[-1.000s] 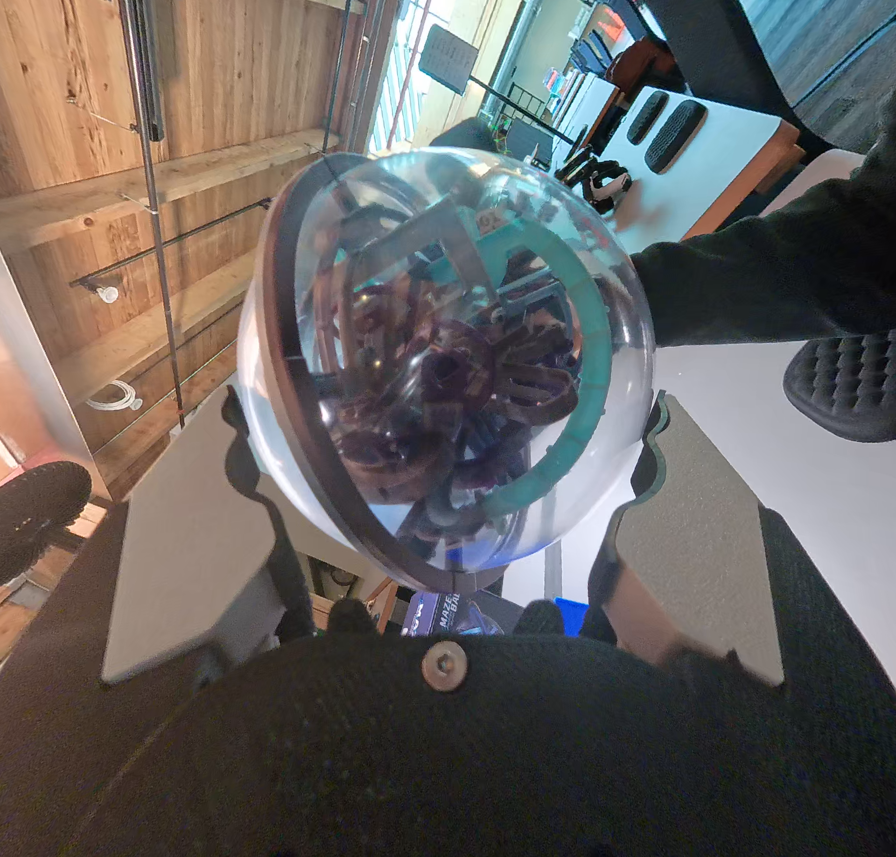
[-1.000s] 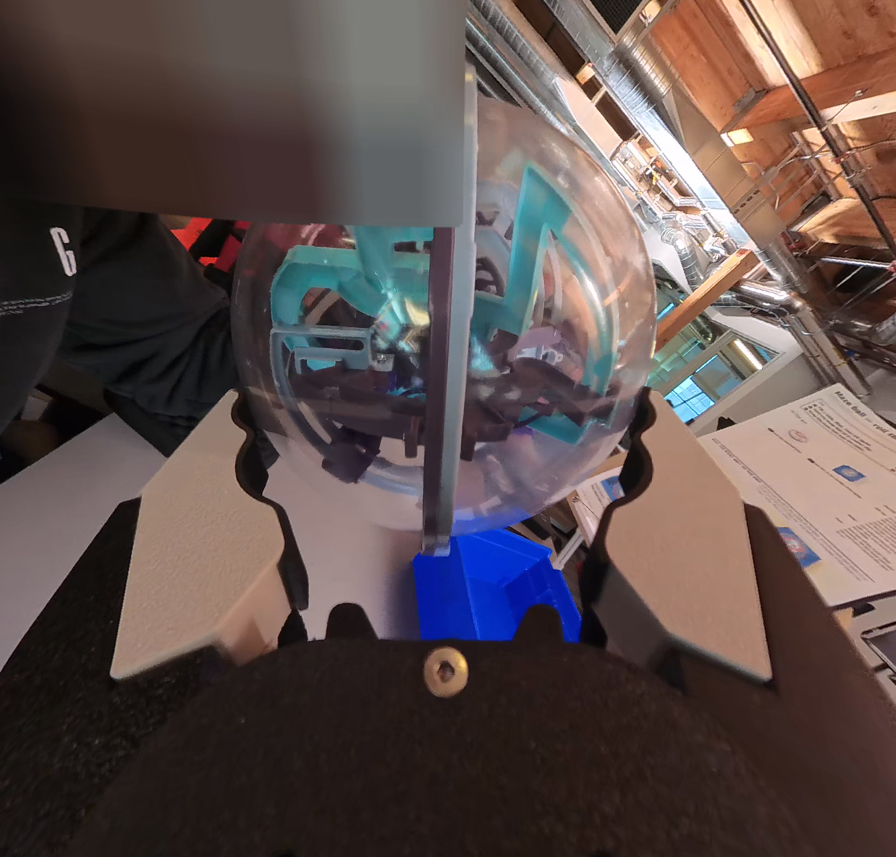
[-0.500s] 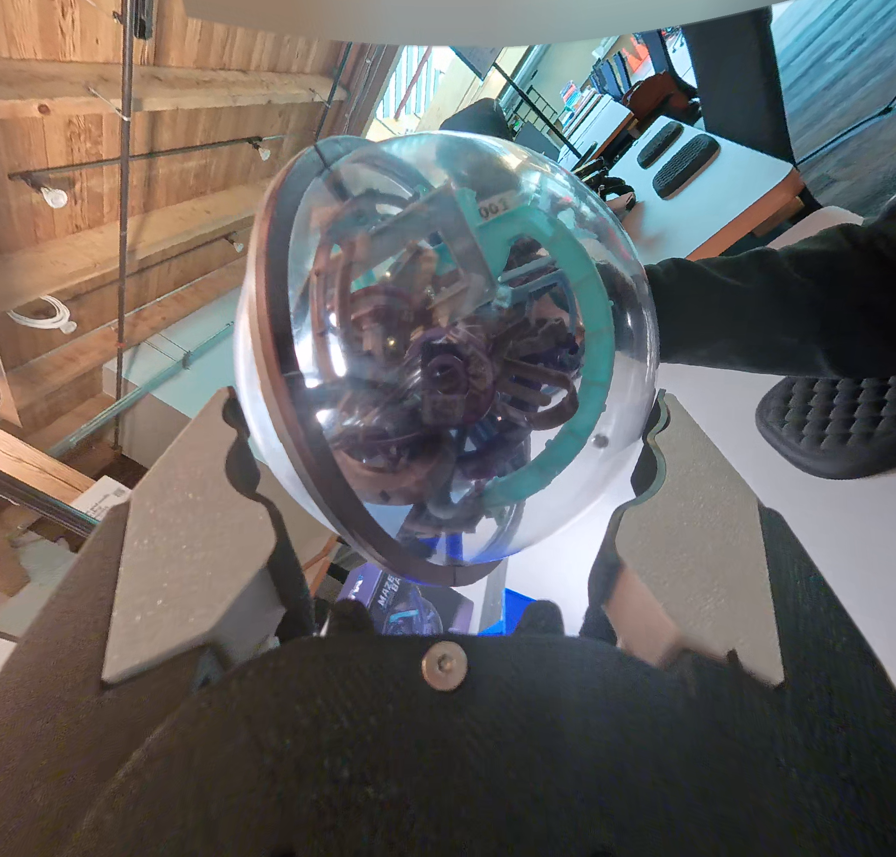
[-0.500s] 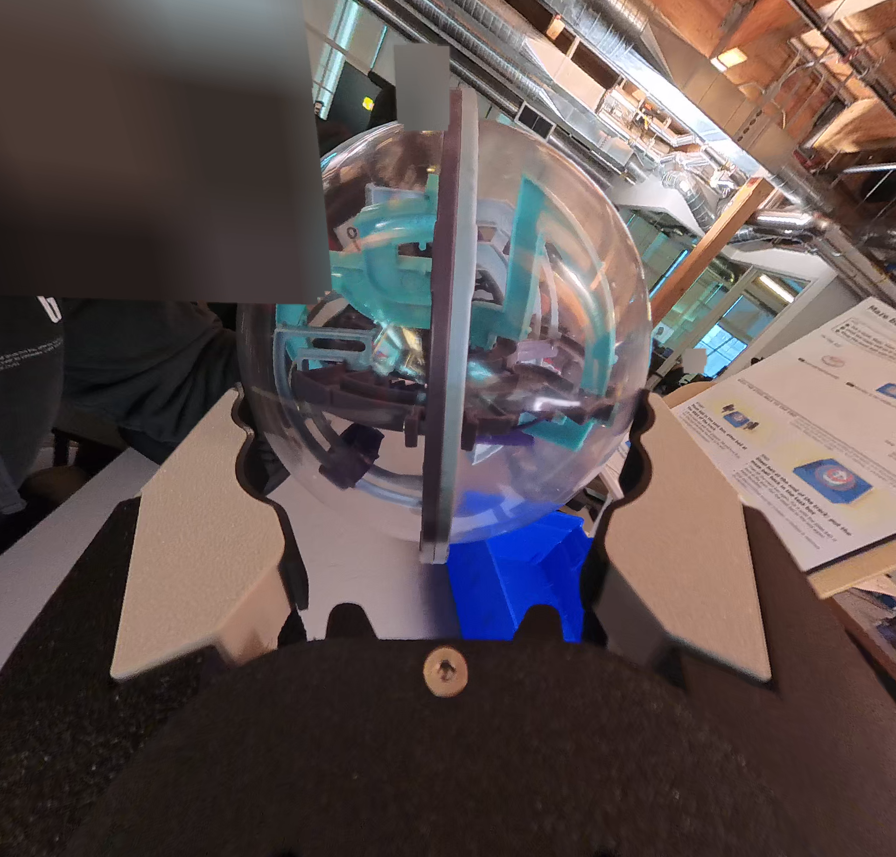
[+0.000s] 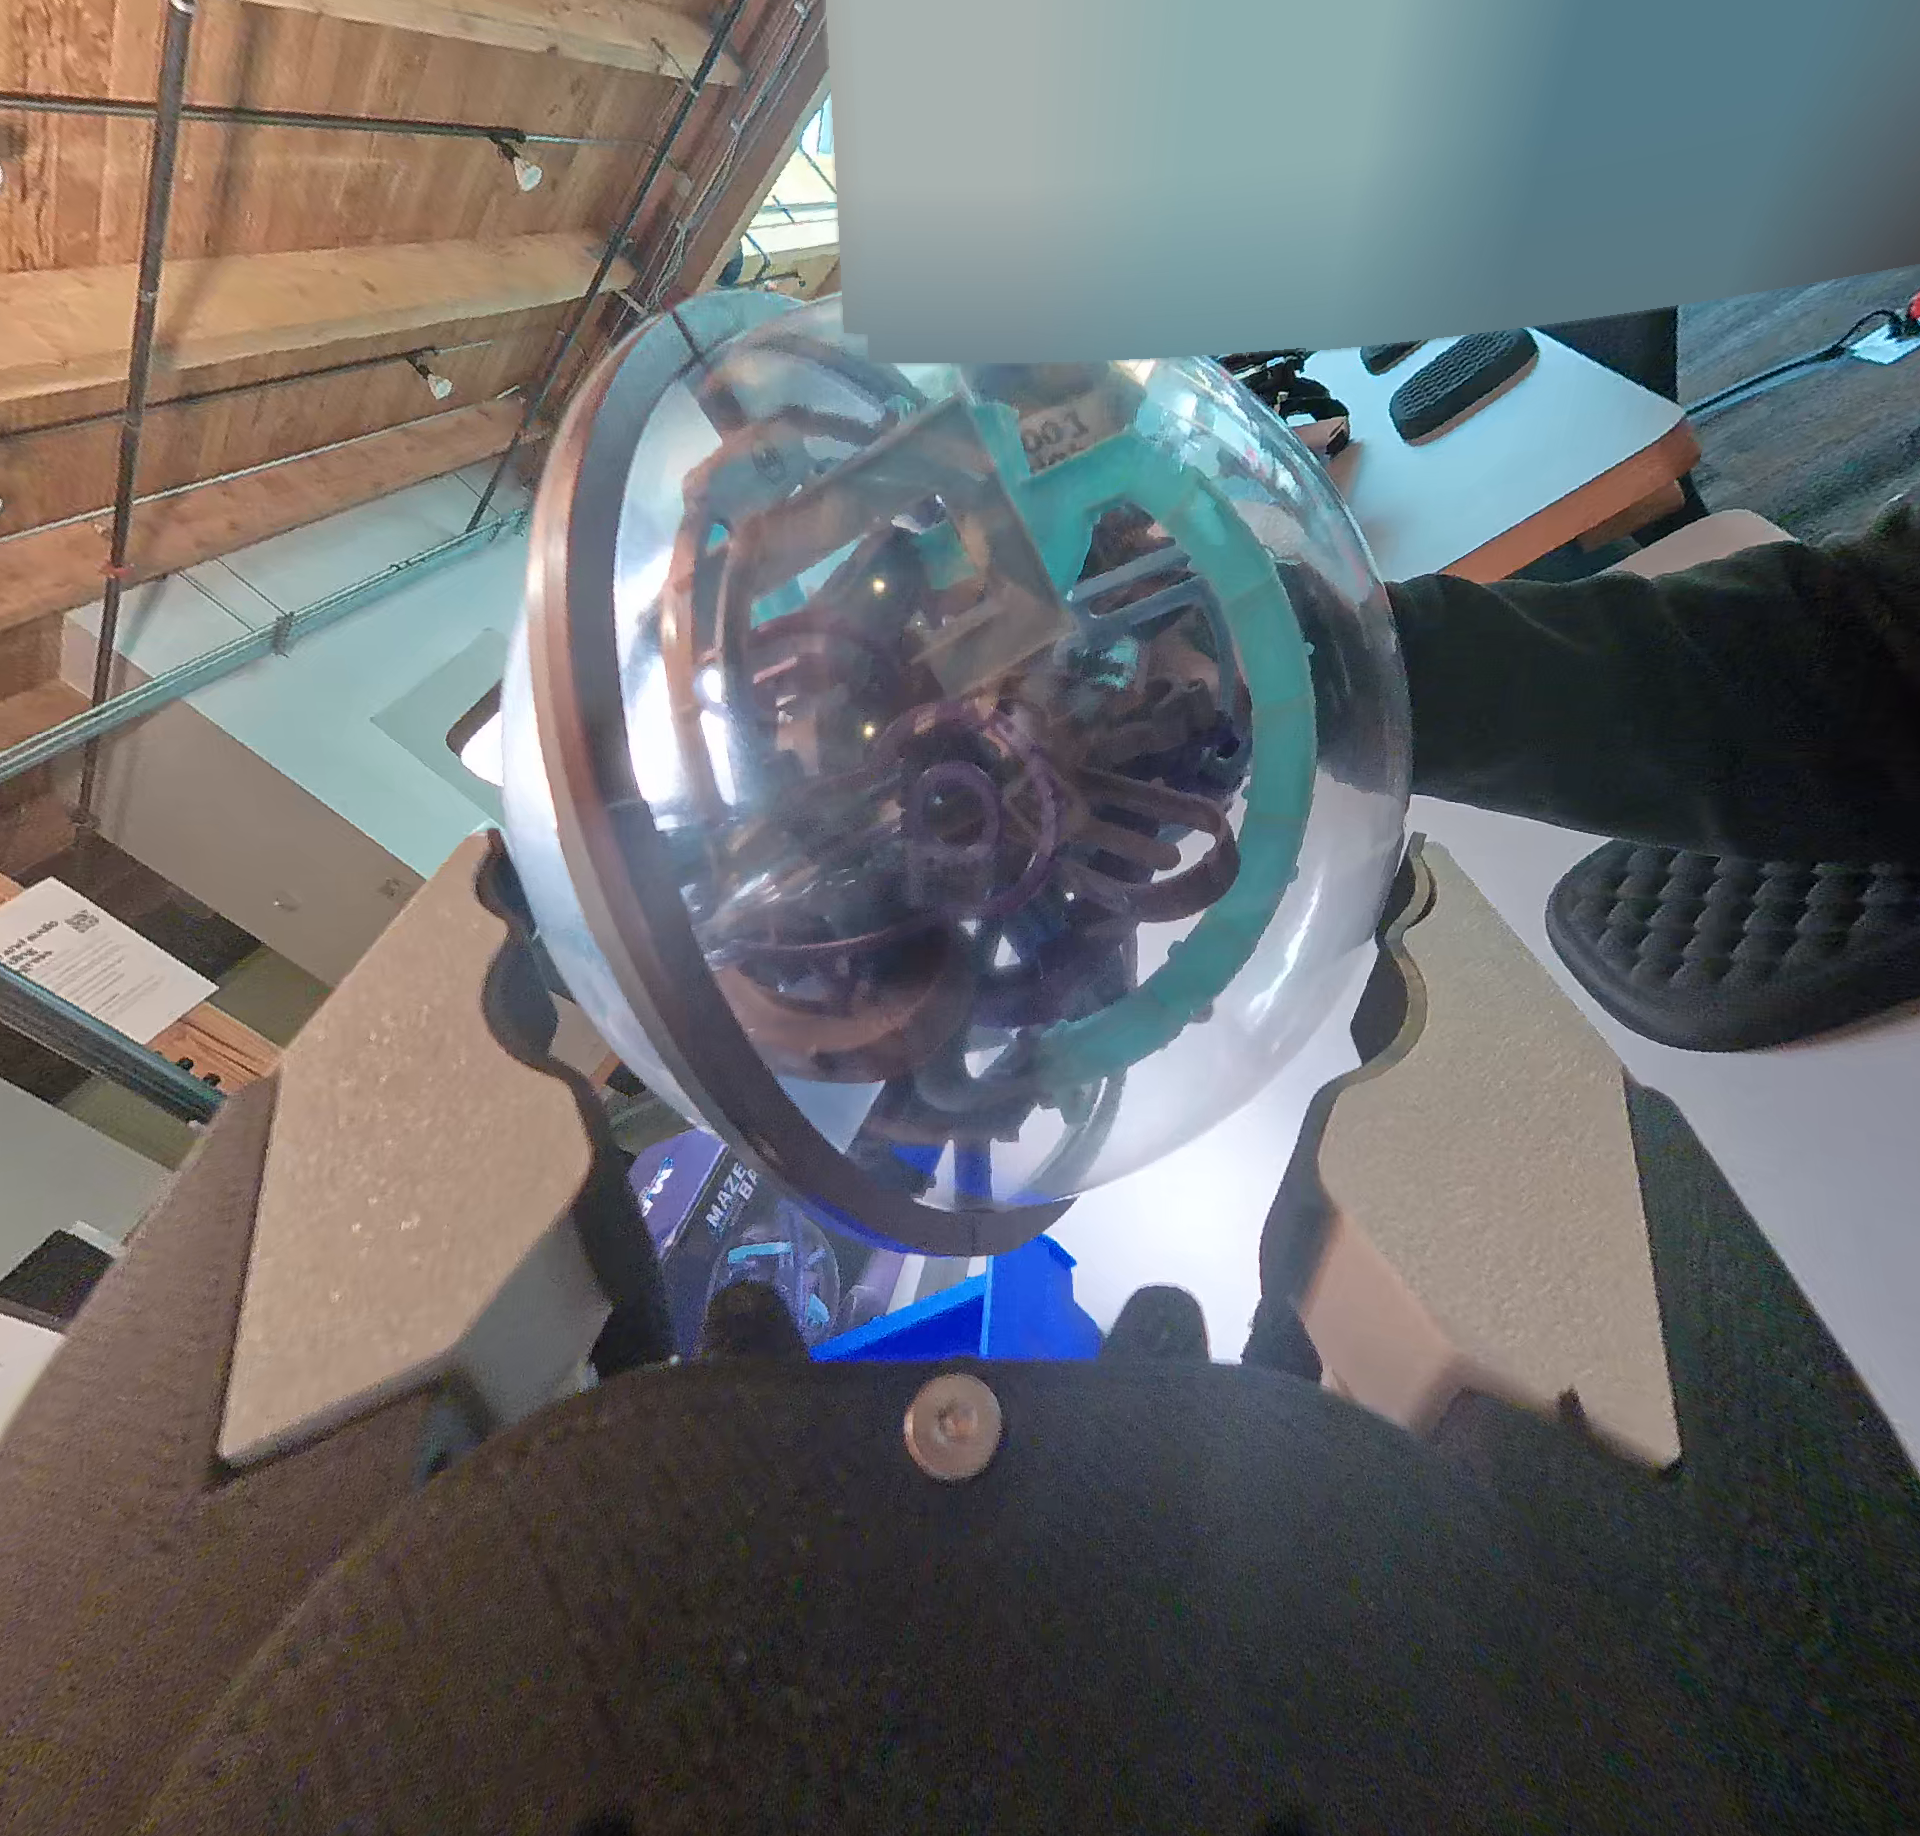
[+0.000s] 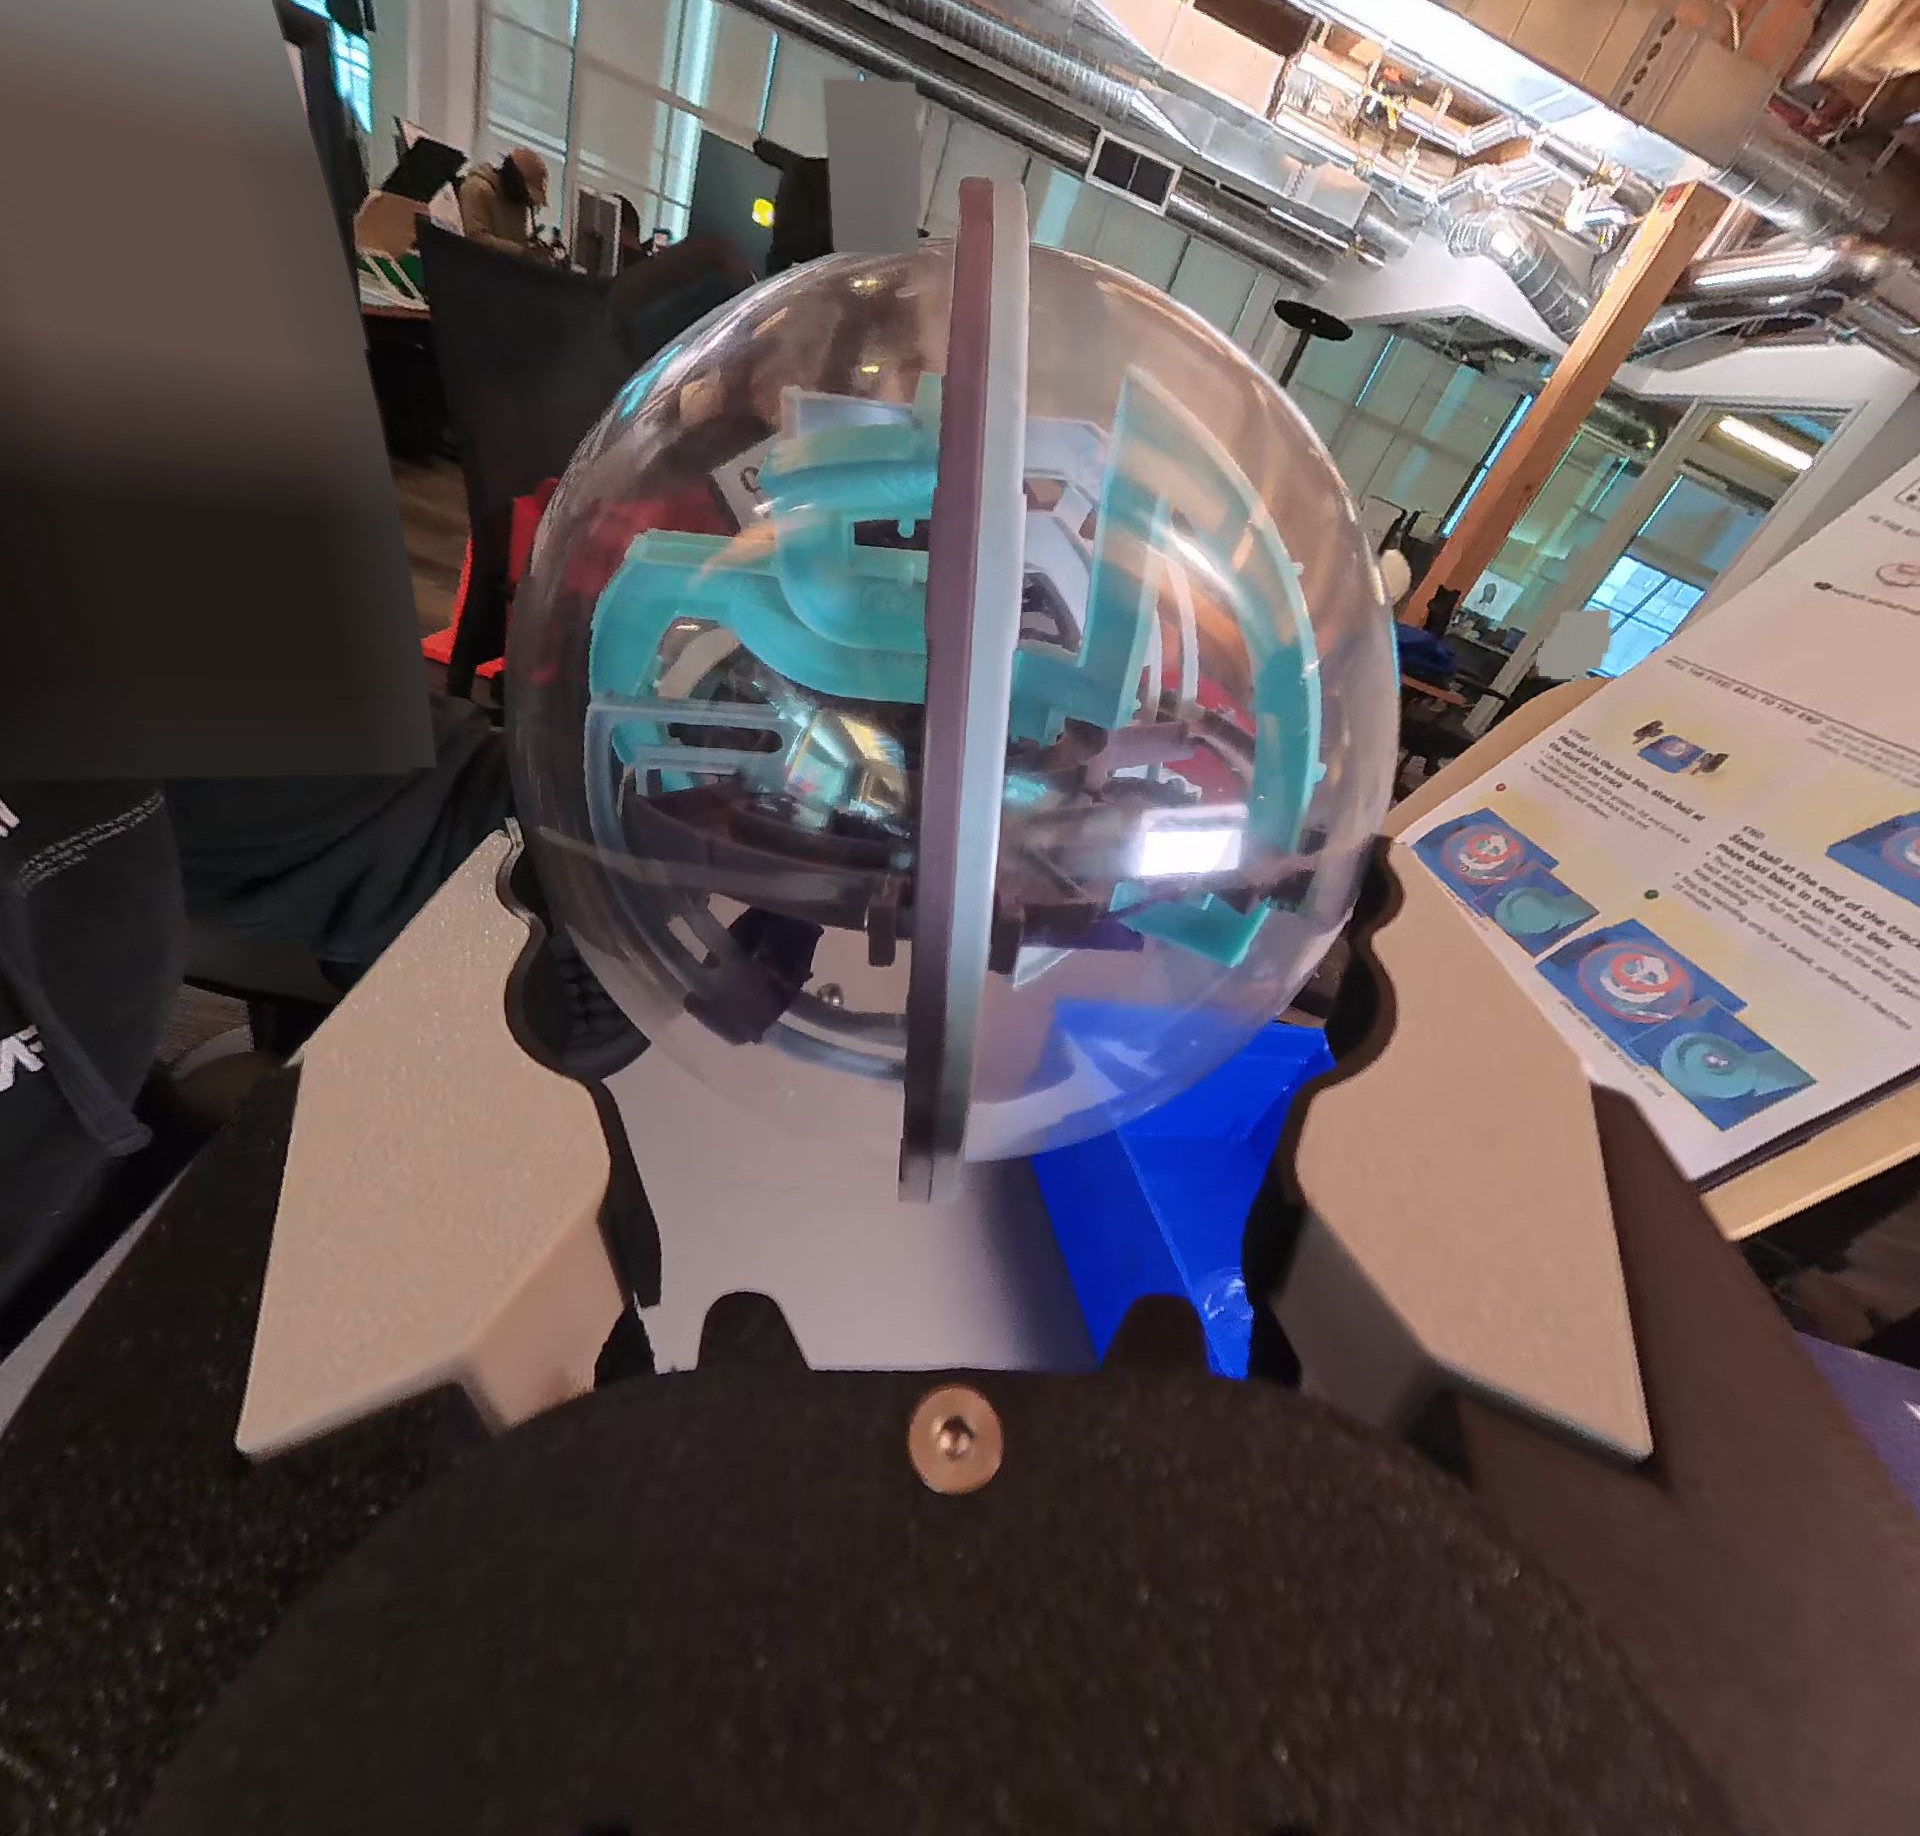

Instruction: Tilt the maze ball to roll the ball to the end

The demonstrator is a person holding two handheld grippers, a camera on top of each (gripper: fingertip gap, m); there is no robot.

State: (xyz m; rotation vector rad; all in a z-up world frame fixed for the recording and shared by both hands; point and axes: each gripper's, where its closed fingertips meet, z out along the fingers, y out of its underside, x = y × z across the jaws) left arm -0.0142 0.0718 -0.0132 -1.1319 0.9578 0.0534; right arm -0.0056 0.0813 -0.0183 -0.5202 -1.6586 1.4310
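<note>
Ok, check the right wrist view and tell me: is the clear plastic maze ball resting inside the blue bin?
No: the clear plastic maze ball is held up above the blue bin.

Bright daylight, sphere glare, wide-angle distortion

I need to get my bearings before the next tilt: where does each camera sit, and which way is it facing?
Left wrist view: on the left gripper, angled upward at the maze ball in its jaws, wooden ceiling behind; a dark sleeve shows at right.
Right wrist view: on the right gripper, facing roughly level into the room, maze ball in its jaws; instruction sheet at right.
Shared: the maze ball and the blue box below it.
</note>
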